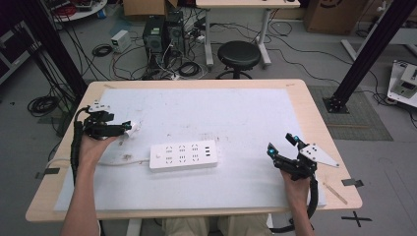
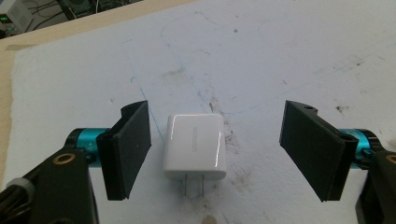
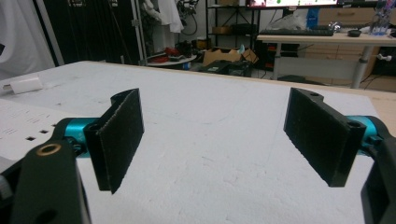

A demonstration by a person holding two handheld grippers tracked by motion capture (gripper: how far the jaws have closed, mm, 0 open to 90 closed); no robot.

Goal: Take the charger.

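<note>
My left gripper (image 2: pixel 217 149) hangs wide open astride the ungrasped small white plastic wall charger (image 2: pixel 195 145); my right gripper (image 3: pixel 217 140) gapes empty, white power strip (image 1: pixel 183 155) unplugged.

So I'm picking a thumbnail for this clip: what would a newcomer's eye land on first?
Probably the white power strip lying mid-table on the pale mat. Next, the small white charger lying flat on the mat, prongs toward the camera, between the open jaws of the left gripper. The right gripper rests open near the table's right edge.

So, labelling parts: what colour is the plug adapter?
White, glossy; the plug adapter shows best in the left gripper view.
</note>
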